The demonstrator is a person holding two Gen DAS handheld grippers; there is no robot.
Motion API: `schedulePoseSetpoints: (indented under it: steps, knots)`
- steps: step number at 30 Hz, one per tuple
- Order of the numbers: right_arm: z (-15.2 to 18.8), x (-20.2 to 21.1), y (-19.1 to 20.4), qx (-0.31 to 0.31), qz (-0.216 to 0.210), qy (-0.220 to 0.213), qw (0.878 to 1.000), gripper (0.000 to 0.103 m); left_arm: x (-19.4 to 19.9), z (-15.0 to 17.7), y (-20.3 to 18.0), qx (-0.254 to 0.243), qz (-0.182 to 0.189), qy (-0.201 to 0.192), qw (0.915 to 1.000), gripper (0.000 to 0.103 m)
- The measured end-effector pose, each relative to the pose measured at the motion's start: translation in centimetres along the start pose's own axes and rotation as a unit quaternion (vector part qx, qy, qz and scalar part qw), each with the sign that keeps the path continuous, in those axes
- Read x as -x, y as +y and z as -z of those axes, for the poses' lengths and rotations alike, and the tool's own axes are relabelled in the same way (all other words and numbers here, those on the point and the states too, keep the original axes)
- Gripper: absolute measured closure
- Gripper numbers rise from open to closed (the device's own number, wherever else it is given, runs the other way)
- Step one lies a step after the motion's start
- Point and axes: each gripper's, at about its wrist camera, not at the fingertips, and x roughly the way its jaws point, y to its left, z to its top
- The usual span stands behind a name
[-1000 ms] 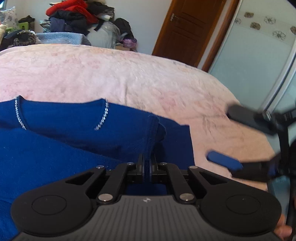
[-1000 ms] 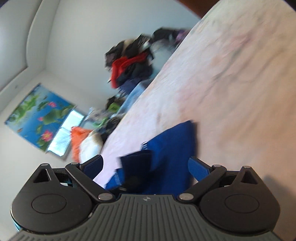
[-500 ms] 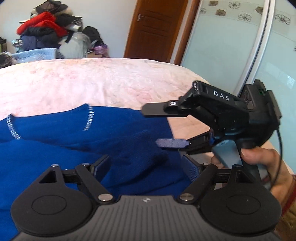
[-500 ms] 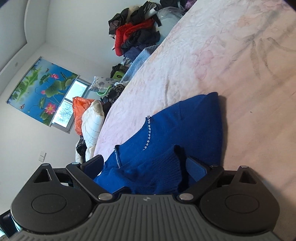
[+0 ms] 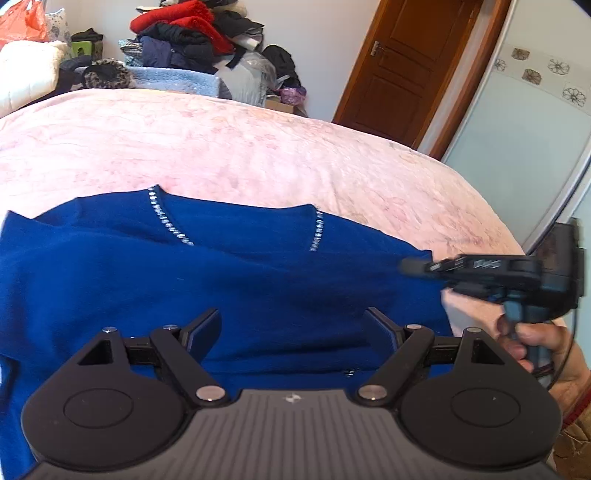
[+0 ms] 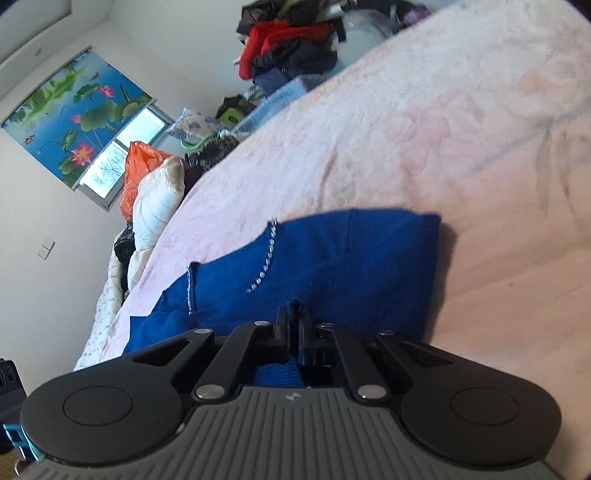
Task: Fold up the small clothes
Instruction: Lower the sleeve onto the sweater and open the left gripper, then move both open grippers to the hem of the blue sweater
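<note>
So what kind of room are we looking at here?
Most likely a home bedroom: a bed under a pink bedspread, a pile of clothes heaped behind it, a wooden door, and a blue sweater laid out for folding.

You face a bed (image 5: 258,155) covered by a pale pink floral bedspread. Beyond its far edge, a heap of clothes (image 5: 184,33), red and dark, stands against a plain white wall (image 5: 314,44). To the right you see a brown wooden door (image 5: 402,70) with a metal handle, then a frosted glass panel (image 5: 517,122) bearing a flower border. In the right wrist view, a window (image 6: 122,155) admits daylight beneath a blue lotus-print blind (image 6: 70,125). A white pillow (image 6: 159,199) and an orange bag (image 6: 138,166) lie below it. A wall switch (image 6: 46,249) sits on the left wall.
</note>
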Motion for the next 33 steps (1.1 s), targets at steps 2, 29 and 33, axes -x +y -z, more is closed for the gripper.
schedulePoseSetpoints:
  steps: [2,29,33]
  knots:
    - [-0.5,1.4,0.6,0.016,0.011,-0.034,0.999,0.096,0.1,-0.2,0.6,0.001,-0.010,0.004,0.9999,0.019]
    - [2.9,3.0,6.4,0.154,0.124,-0.010,0.980,0.042,4.3,1.1,12.1,0.038,-0.175,0.019,0.9836,0.019]
    - [5.0,1.7,7.1,0.188,0.119,0.031,0.974,0.028,5.2,3.1,13.4,0.065,-0.172,0.034,0.9824,0.019]
